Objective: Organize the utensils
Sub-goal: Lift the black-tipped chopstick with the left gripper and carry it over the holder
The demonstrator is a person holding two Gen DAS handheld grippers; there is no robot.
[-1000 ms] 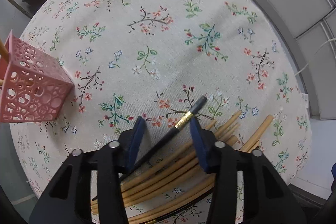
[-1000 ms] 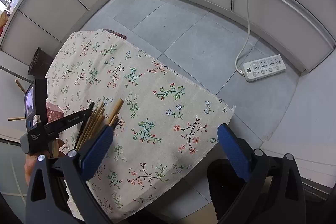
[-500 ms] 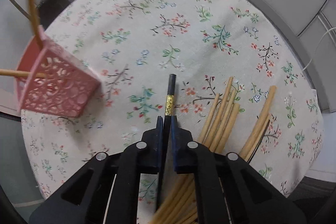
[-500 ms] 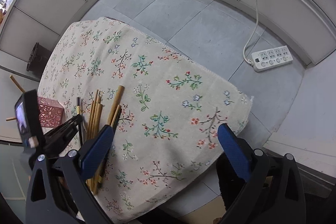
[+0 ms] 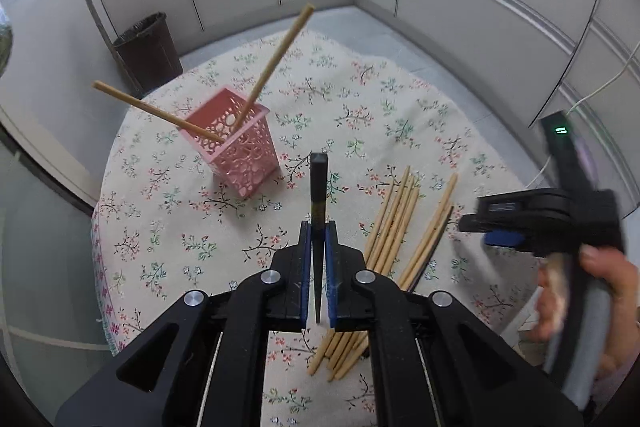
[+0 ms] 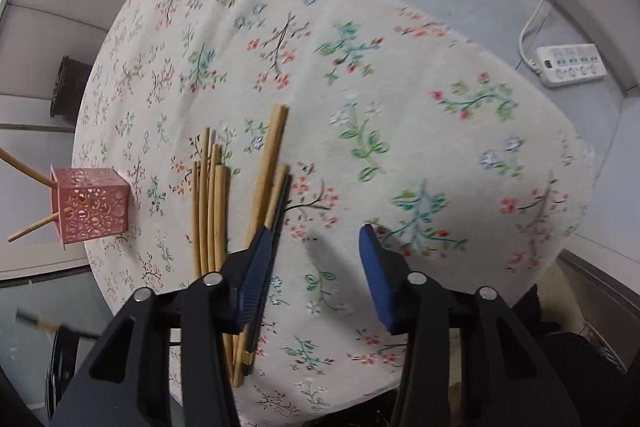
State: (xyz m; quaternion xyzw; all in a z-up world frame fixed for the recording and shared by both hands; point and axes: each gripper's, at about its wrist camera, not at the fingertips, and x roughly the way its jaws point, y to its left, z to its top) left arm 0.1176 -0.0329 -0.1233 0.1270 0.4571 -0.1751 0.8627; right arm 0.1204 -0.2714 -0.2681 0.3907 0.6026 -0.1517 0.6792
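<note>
My left hand-held gripper is clamped tight on a black chopstick, blue pads pressing it from both sides. The stick points straight ahead out of the jaws, its square end up over the floral cloth that covers the counter, clear of the surface. It has a gold band just ahead of the pads.

Beyond the black stick's tip and to the left stands the pink perforated holder, upright on the cloth. Two bamboo chopsticks lean out of it, one toward the back wall, the other out to the left.

To the right of my left gripper, the loose pile of bamboo chopsticks lies flat on the cloth, fanned a little, with another dark stick along its right edge.

My right hand-held gripper hangs pointing down at the cloth, its jaws closing but still apart. Its left pad is right over the dark stick and the bamboo one beside it at the edge of the pile; between the pads I see only bare cloth and a shadow. From the left camera I see my right hand wrapped round the handle, blurred.

Off the counter: a dark bin by the wall, and a white power strip on the floor.
</note>
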